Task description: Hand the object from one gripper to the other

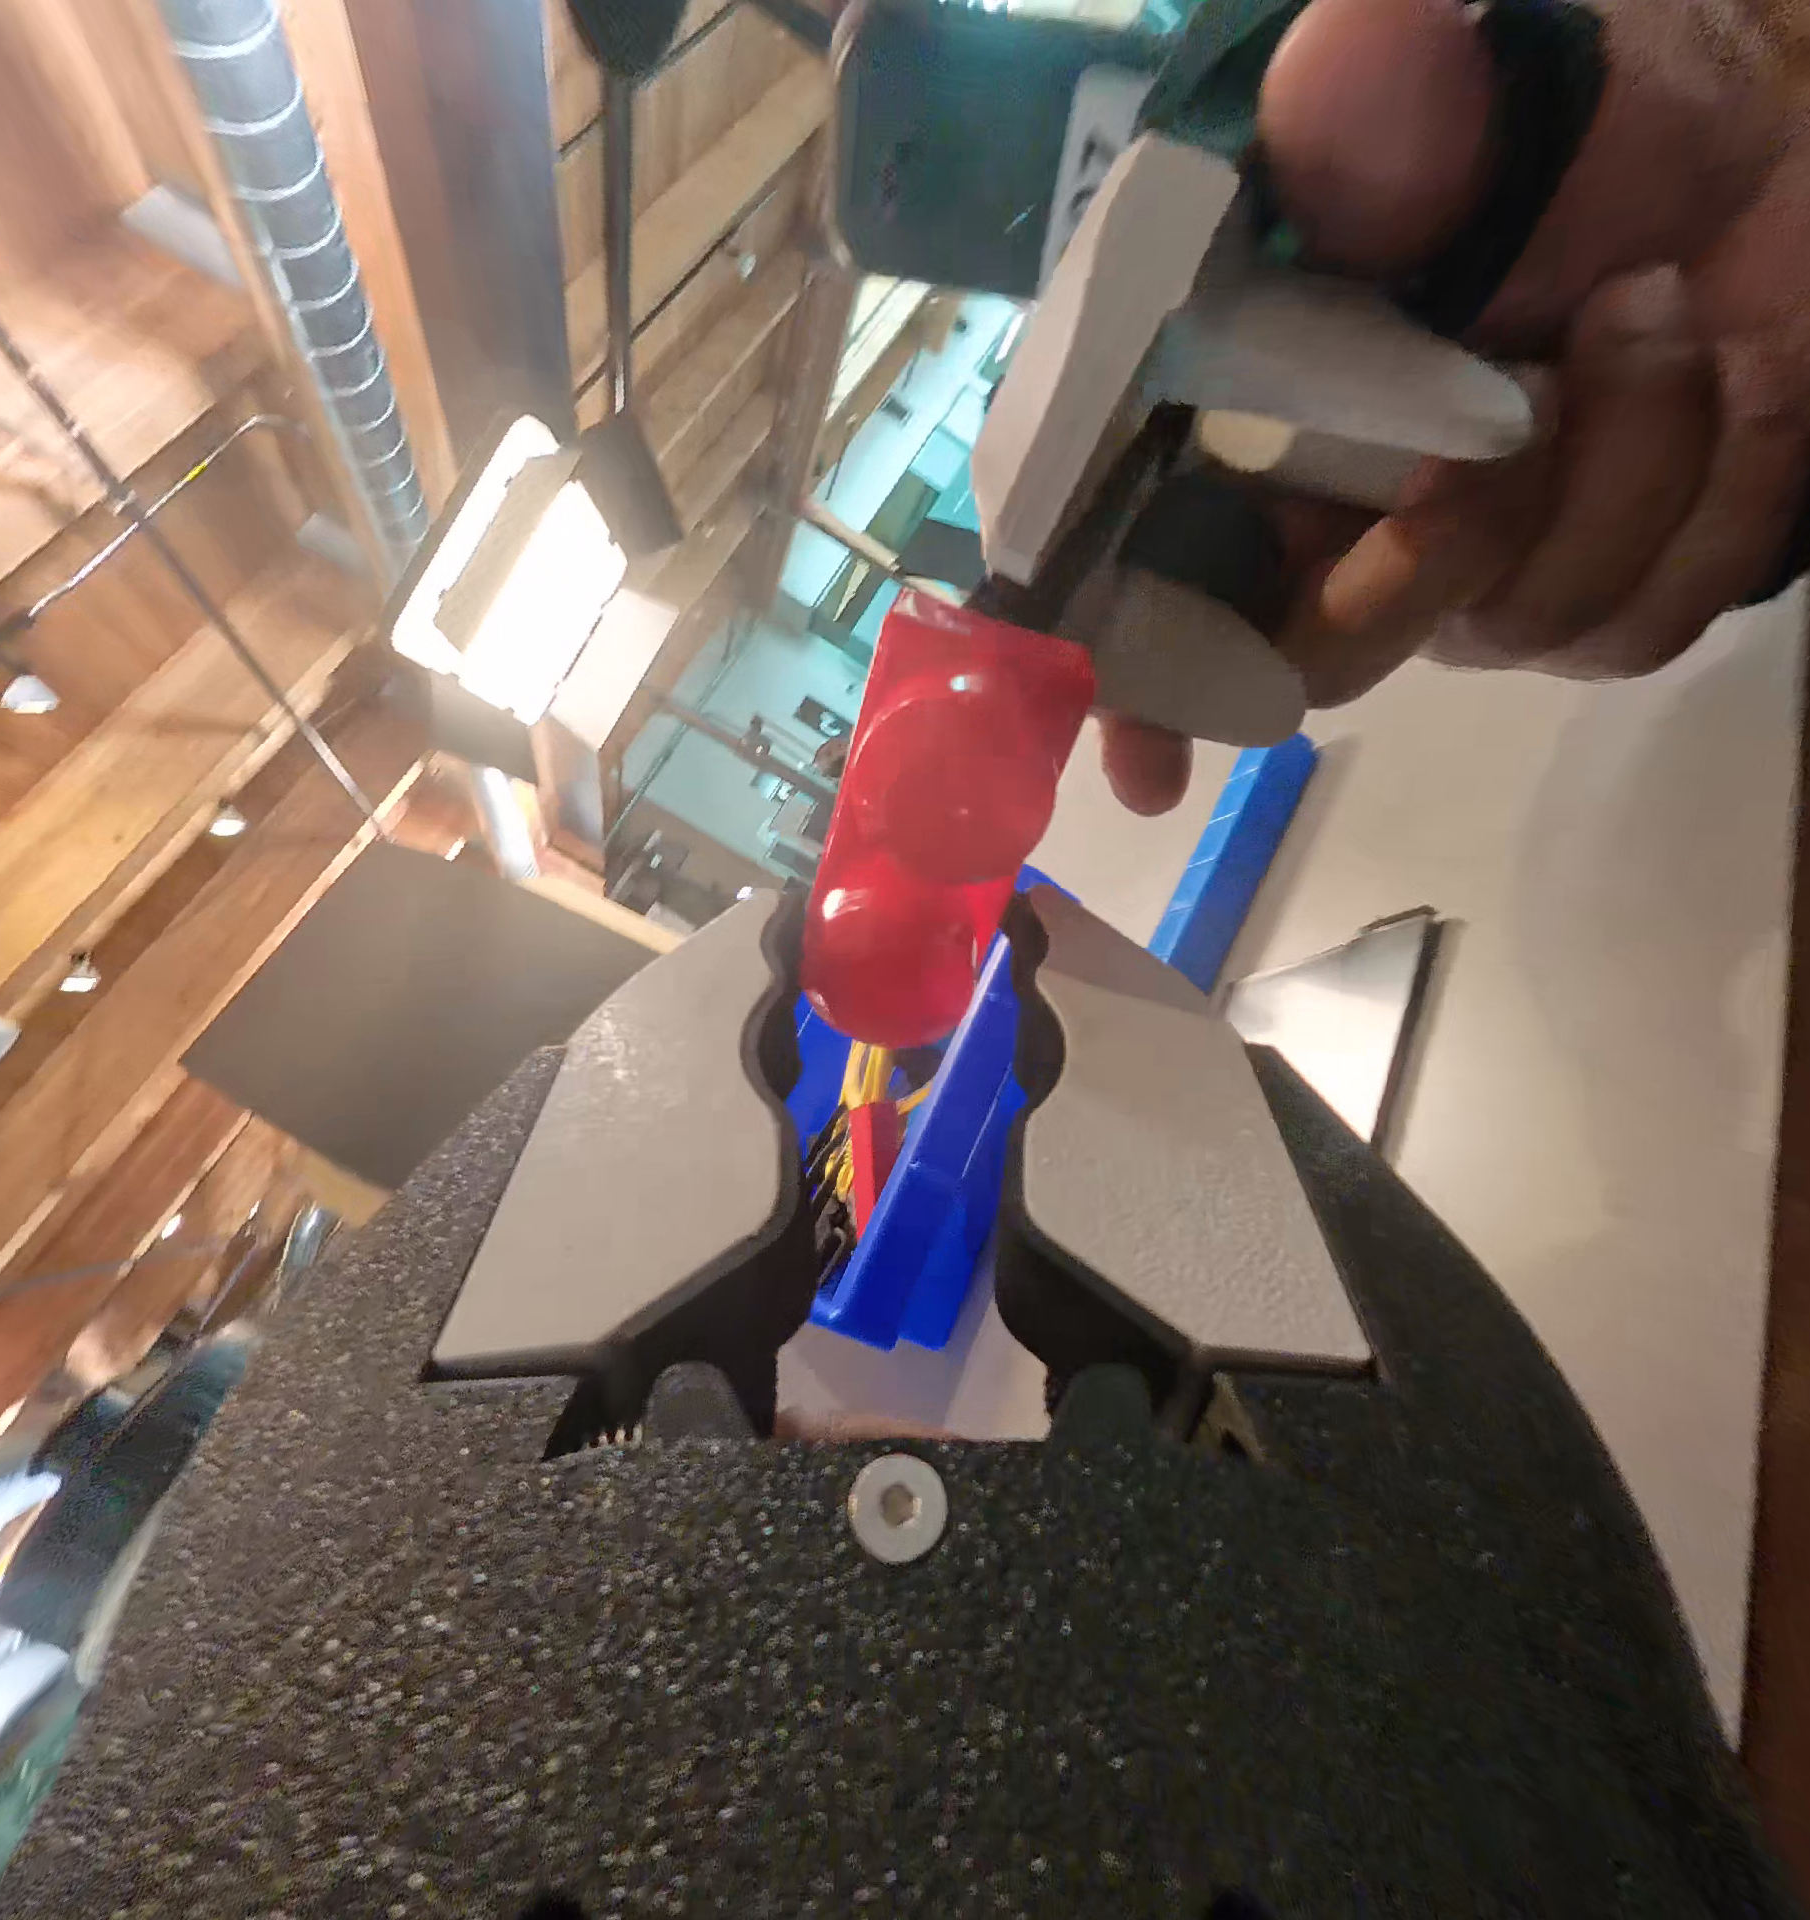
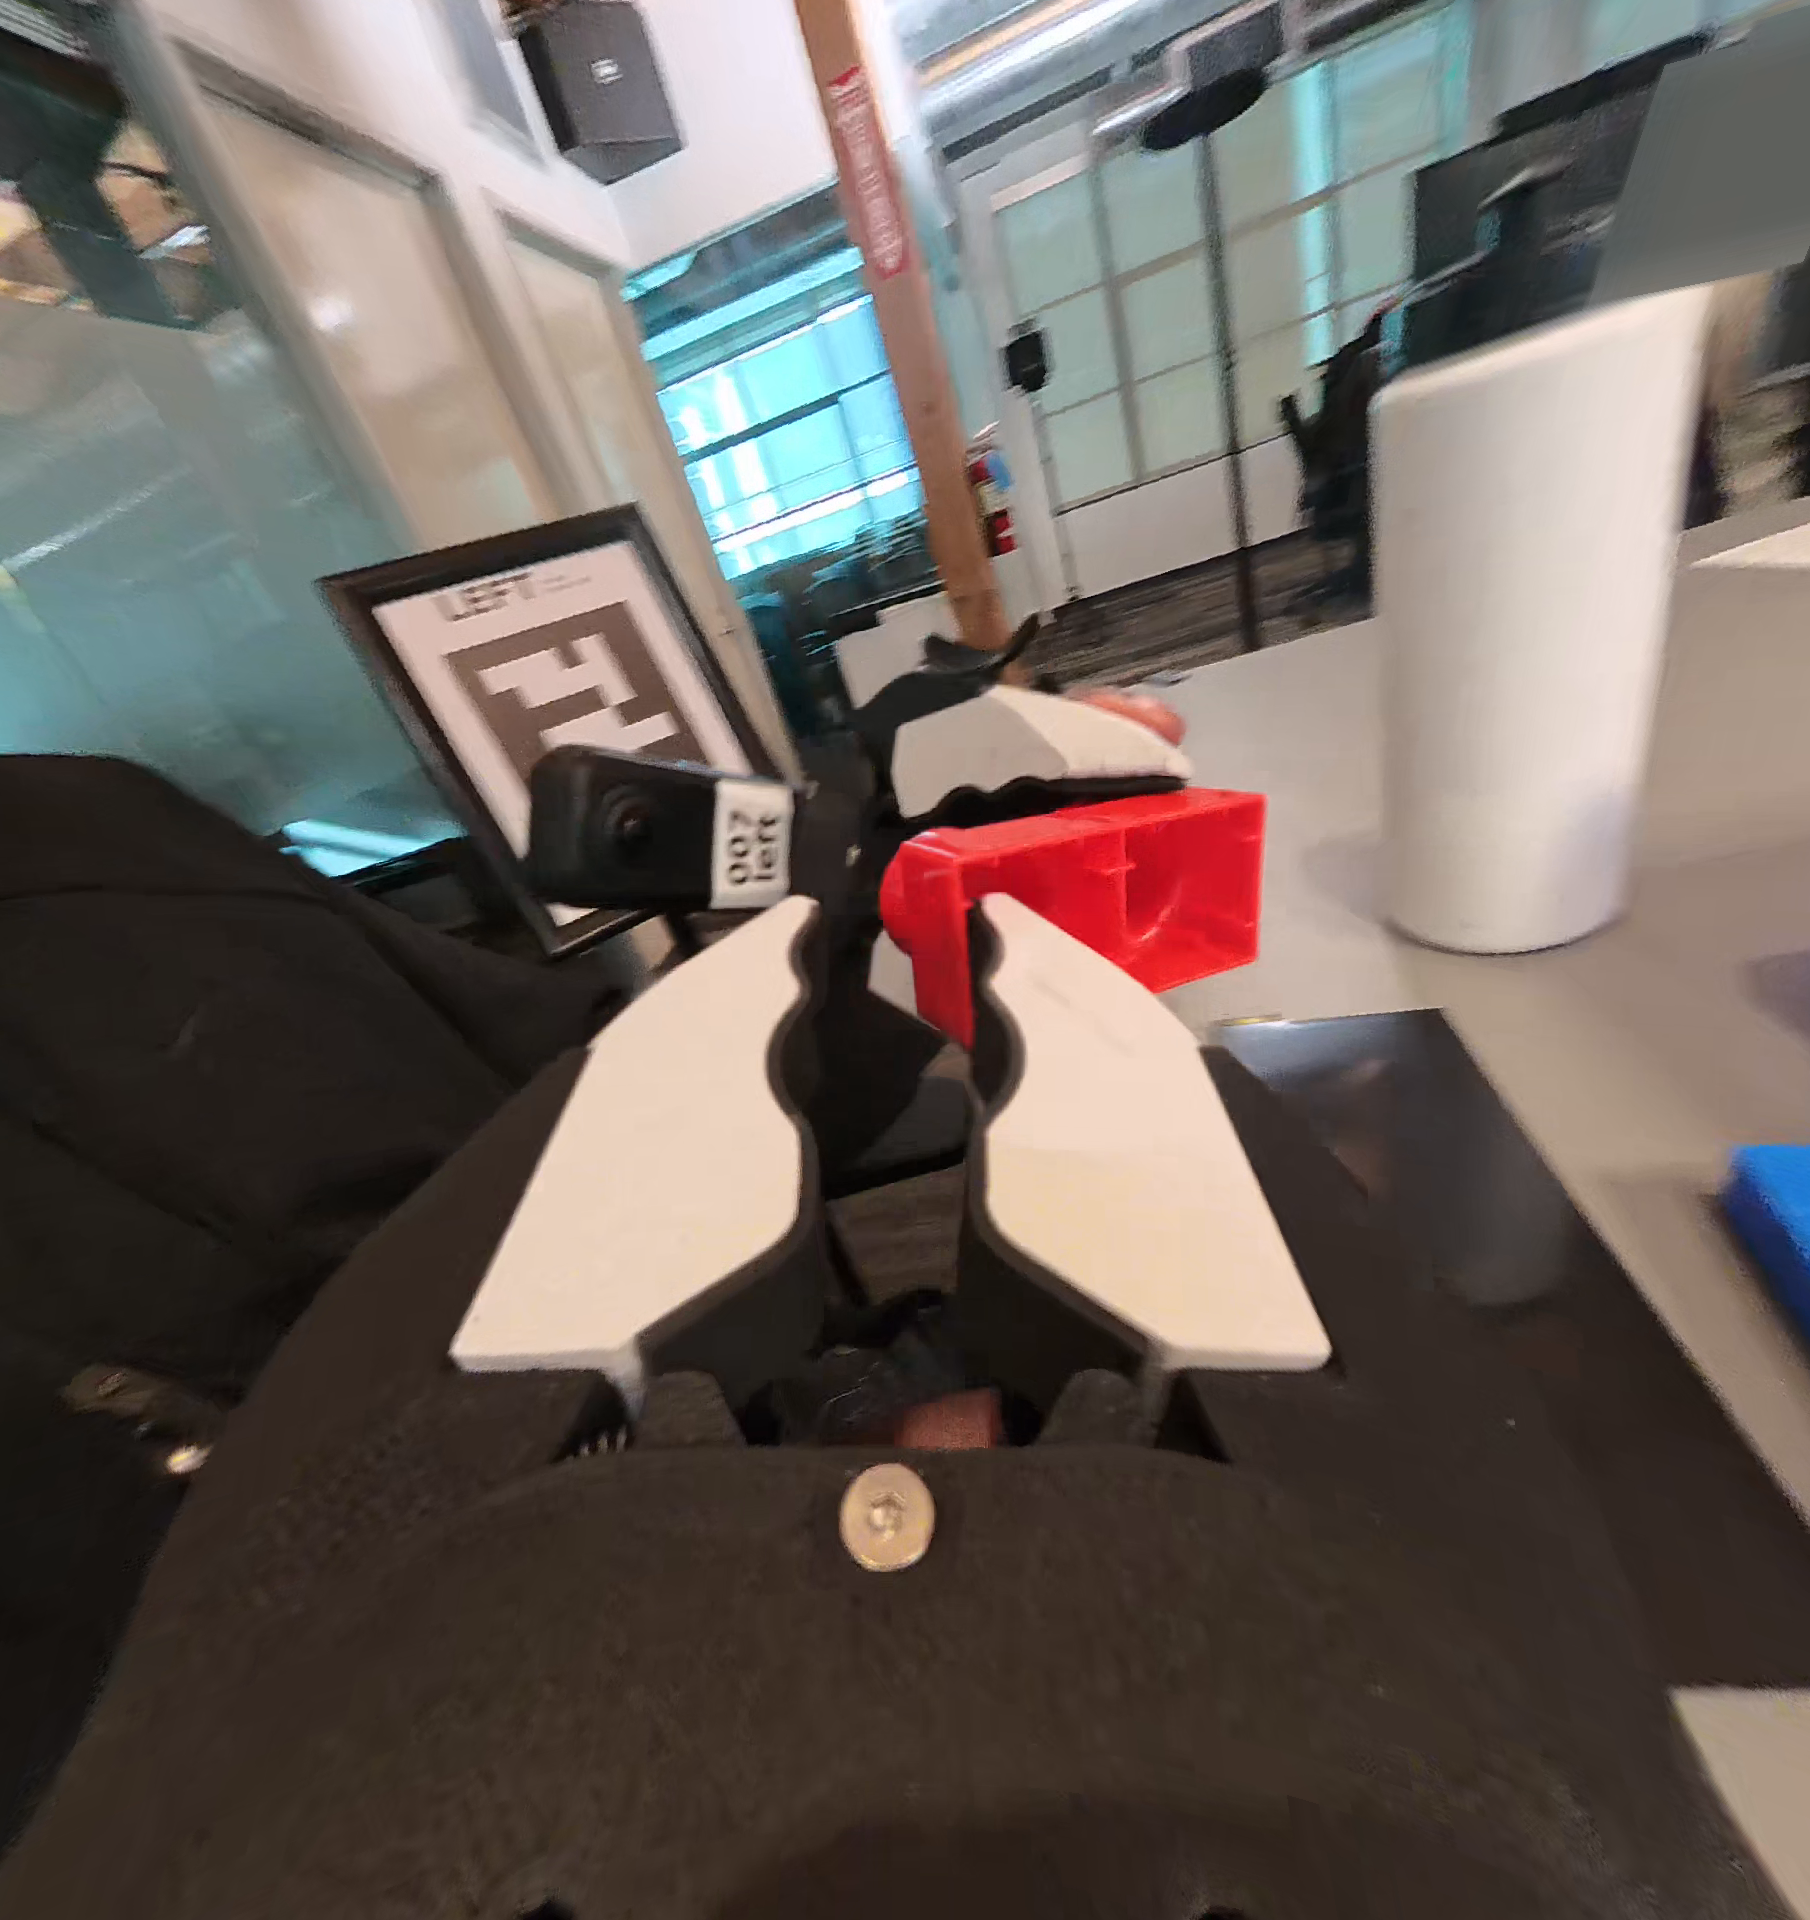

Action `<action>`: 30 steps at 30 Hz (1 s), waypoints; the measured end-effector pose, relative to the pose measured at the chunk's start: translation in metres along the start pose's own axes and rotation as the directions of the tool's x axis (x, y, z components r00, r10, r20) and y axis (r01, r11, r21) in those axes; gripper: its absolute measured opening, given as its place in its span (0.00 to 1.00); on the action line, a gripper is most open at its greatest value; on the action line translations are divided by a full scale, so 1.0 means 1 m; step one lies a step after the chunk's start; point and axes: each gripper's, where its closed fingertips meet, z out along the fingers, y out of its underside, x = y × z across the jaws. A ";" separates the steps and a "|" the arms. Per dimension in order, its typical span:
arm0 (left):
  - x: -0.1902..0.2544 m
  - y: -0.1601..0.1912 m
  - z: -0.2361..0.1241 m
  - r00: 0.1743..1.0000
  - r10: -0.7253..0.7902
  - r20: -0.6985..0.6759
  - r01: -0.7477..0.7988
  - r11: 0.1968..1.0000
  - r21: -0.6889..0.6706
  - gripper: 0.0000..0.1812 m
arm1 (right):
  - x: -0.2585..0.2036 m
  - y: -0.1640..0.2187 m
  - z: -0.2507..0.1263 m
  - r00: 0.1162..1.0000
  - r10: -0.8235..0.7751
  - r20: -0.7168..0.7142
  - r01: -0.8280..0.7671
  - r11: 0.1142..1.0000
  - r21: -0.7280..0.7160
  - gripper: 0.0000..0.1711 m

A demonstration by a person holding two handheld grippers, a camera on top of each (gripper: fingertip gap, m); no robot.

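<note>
Red block: the red block (image 1: 937, 821) is sitting mid-frame in both views, off the tabletop (image 2: 1400, 997), bridging your two claws.
Left claw: your left claw (image 1: 896, 971) is pinching the block's rounded lower end.
Right claw: your right claw (image 2: 896, 914) is standing spread, one finger touching the block; I cannot tell about a grip.
Surroundings: a blue bin (image 1: 942, 1174) is lying beneath on the tabletop.
</note>
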 end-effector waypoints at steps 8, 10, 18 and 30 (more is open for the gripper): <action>-0.022 0.012 0.013 0.968 0.021 0.251 0.018 0.989 -0.149 0.21 | 0.036 -0.020 -0.015 0.897 -0.246 -0.367 0.258 0.966 -0.016 0.22; -0.028 0.012 0.013 0.948 0.084 0.306 -0.025 0.981 -0.194 0.21 | 0.039 -0.025 -0.018 0.840 -0.319 -0.439 0.334 0.942 -0.044 0.27; -0.016 0.004 0.020 0.929 0.191 0.318 -0.119 0.965 -0.233 0.21 | 0.046 -0.023 -0.016 0.540 -0.623 -0.566 0.537 0.773 -0.338 0.33; -0.020 -0.018 -0.002 0.784 -0.604 -0.145 0.621 0.772 0.140 0.35 | 0.025 -0.032 -0.026 0.694 -0.574 -0.435 0.568 0.808 -0.159 0.28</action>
